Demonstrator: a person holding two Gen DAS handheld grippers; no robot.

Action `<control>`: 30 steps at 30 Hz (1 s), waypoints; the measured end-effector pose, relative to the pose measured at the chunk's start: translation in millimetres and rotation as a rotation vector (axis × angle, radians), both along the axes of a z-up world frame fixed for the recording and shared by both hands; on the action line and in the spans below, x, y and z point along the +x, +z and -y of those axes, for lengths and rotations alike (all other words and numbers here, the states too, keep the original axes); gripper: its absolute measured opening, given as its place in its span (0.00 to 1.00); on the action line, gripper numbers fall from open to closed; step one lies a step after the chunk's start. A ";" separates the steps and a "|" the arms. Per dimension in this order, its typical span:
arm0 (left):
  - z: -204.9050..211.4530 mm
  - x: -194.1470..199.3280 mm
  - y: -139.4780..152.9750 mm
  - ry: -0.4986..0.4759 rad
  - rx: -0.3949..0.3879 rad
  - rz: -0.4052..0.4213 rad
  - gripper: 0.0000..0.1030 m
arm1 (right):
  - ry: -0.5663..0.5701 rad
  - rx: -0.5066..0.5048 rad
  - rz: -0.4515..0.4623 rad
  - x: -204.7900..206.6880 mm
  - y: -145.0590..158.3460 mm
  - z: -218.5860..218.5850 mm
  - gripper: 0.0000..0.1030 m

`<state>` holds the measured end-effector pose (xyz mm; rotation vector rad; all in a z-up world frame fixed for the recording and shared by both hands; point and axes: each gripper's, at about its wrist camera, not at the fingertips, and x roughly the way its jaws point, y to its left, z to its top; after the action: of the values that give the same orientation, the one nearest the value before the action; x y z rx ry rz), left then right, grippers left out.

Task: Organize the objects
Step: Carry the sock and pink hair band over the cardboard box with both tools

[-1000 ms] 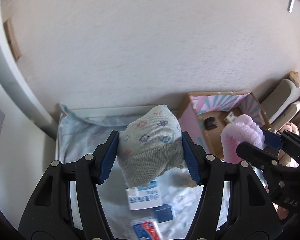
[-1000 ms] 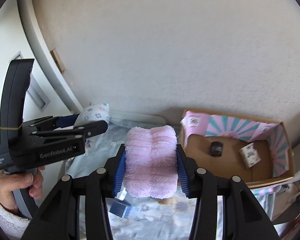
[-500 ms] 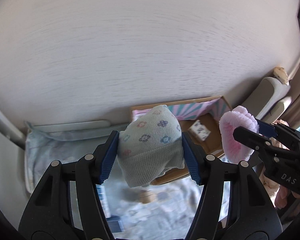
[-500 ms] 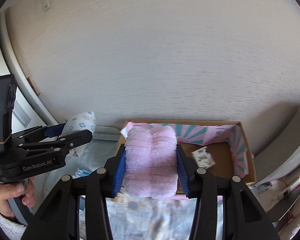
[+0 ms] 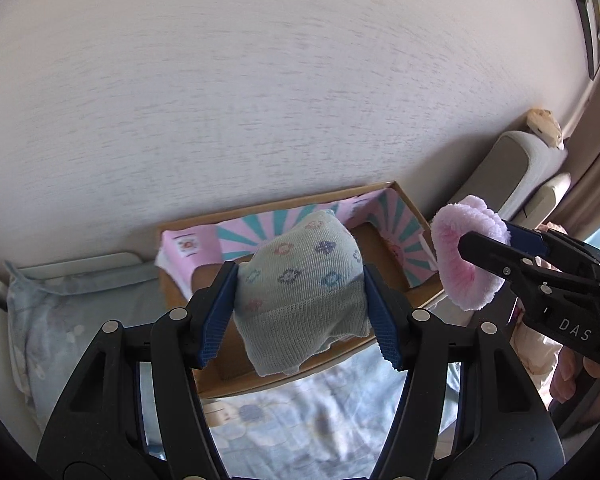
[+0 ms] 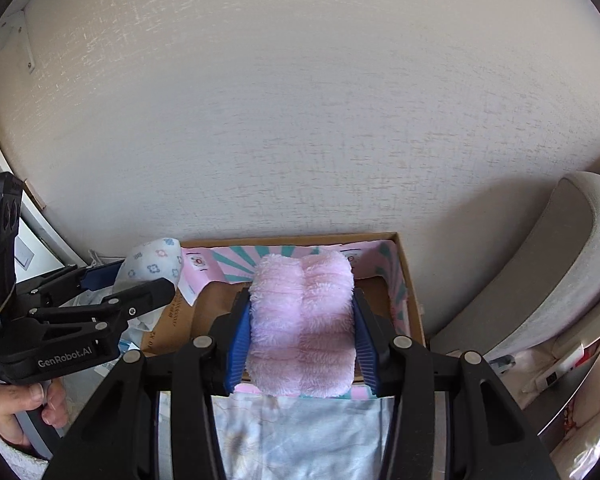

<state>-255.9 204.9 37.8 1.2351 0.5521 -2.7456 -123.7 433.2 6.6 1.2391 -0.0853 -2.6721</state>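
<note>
While both tools hang in the air over the bed, I see my left gripper (image 5: 300, 312) pinching a rolled pale-green sock (image 5: 300, 288) with small flower marks between its blue pads (image 5: 220, 312). That sock bulges out above the fingers and droops a little below them. My right gripper (image 6: 302, 332) is clamped on a fluffy pink sock (image 6: 302, 320), which fills the whole gap between its pads (image 6: 238, 340).

Behind and below both bundles sits an open cardboard box (image 5: 414, 208) with a pink and teal striped lining, pushed against the pale wall (image 5: 260, 100). Neither bundle touches the box; from the left camera the green sock lines up over its middle, and the pink sock (image 5: 470, 252) hangs by its right-hand corner, held in the other tool (image 5: 496, 256). From the right camera the pink sock covers the centre of the box (image 6: 402, 280), and the green sock (image 6: 152, 264) shows at the box's left end, in the left tool (image 6: 120, 284).

The box rests on a light blue flowered bedsheet (image 5: 300, 420). A grey padded chair (image 6: 548, 272) stands to the right of the box. My hand (image 6: 24, 400) grips the left tool's handle at the lower left of the right camera's view.
</note>
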 end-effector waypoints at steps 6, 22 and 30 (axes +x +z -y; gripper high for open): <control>-14.4 -17.0 -7.9 0.009 -0.003 0.024 0.57 | 0.012 -0.002 0.016 -11.4 -7.8 -14.3 0.42; -17.5 -58.9 -61.9 0.196 0.069 0.121 0.57 | 0.074 0.030 0.108 -54.9 -50.0 -29.4 0.41; -17.5 -80.7 -102.6 0.186 0.078 0.197 0.57 | 0.094 0.032 0.169 -89.5 -78.9 -28.4 0.41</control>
<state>-336.5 222.4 -64.7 1.3760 0.7192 -2.4386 -213.1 461.6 -72.3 1.4399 -0.0079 -2.4947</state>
